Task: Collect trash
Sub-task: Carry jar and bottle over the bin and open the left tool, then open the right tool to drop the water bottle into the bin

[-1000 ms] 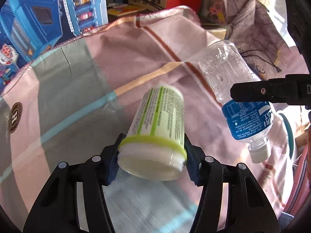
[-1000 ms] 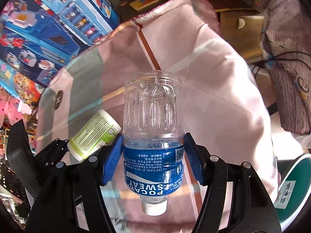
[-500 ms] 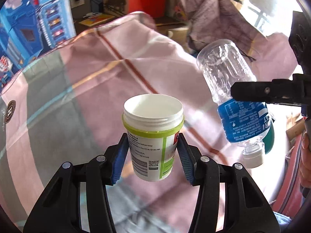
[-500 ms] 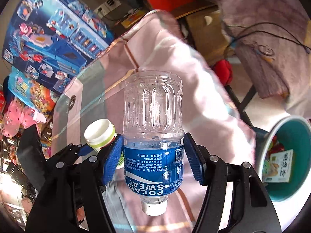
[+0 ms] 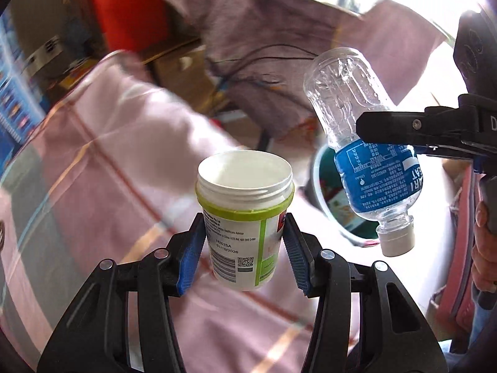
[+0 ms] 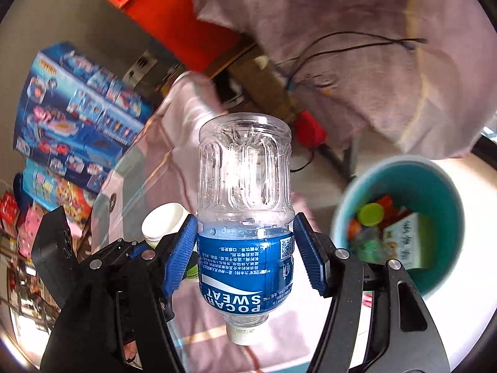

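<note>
We see our left gripper (image 5: 243, 248) clamped on a white jar (image 5: 245, 214) (mouth up), our right gripper (image 6: 245, 255) clamped on a clear bottle (image 6: 245, 217), cap down, both above the pink cloth (image 5: 102, 161), near the teal bin (image 6: 447, 192) holding trash

A white plastic jar with a green band (image 5: 245, 214) sits left of a clear plastic bottle with a blue label (image 6: 245, 227) — both above a pink plaid cloth (image 5: 102, 161). Right of the cloth stands a teal round bin (image 6: 441, 180), a green lid (image 6: 369, 214) and small carton (image 6: 407, 242) inside.

Two claws (image 5: 243, 248) (image 6: 245, 258), one bottle (image 6: 245, 205), one jar (image 5: 245, 214), one bin (image 6: 400, 230).
</note>
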`<state>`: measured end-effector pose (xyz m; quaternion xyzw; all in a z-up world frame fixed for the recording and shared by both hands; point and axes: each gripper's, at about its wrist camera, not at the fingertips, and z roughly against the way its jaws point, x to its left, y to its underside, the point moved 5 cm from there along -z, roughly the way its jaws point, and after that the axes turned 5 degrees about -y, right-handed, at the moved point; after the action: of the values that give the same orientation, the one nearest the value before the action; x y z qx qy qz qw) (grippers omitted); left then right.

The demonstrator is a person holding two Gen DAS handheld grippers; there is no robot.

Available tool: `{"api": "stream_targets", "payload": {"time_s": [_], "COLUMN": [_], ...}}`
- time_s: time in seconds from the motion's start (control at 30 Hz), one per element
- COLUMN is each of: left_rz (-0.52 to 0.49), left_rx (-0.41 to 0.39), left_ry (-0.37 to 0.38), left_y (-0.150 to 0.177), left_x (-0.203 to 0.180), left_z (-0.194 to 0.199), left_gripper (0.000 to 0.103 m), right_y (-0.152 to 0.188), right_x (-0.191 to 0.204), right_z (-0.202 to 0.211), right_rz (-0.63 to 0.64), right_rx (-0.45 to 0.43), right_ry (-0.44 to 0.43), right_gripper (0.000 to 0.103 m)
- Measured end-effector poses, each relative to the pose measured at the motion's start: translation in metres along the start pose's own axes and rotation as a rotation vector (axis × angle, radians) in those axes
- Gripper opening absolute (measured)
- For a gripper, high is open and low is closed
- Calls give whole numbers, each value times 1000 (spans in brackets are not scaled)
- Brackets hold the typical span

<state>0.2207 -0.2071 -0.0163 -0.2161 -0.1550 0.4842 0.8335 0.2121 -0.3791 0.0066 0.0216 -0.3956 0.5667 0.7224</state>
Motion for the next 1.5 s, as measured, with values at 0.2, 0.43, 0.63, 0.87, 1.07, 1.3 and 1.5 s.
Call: {"api": "stream_targets", "payload": {"time_s": [0.2, 0.43, 0.63, 0.87, 1.07, 1.3, 1.5], "left_rz": [-74, -147, -170, -171, -127, -84, -21], "left_rx": [17, 52, 95, 80, 76, 70, 49], "left_ry": [42, 94, 140, 121, 118, 110, 74], "left_y": [-20, -31, -36, -39, -34, -25, -16], "left_x": [-60, -121, -153, -160, -151, -141, -128], "left_z": [-14, -38, -66, -74, -69, -60, -44], "left_gripper": [51, 51, 52, 78, 89, 93, 97], "right_y": [2, 11, 11, 10, 8, 10, 18], "right_x": [-61, -122, -150, -158, -155, -152, -131], "right_z": [37, 63, 68, 62, 52, 48, 53], "right_rz": [-92, -194, -233, -235, -218, -240, -132], "right_rx": [-58, -88, -83, -66, -47, -41, -39], "right_ry": [38, 96, 130, 136, 139, 130, 166], "right_gripper": [61, 61, 61, 61, 61, 74, 80]}}
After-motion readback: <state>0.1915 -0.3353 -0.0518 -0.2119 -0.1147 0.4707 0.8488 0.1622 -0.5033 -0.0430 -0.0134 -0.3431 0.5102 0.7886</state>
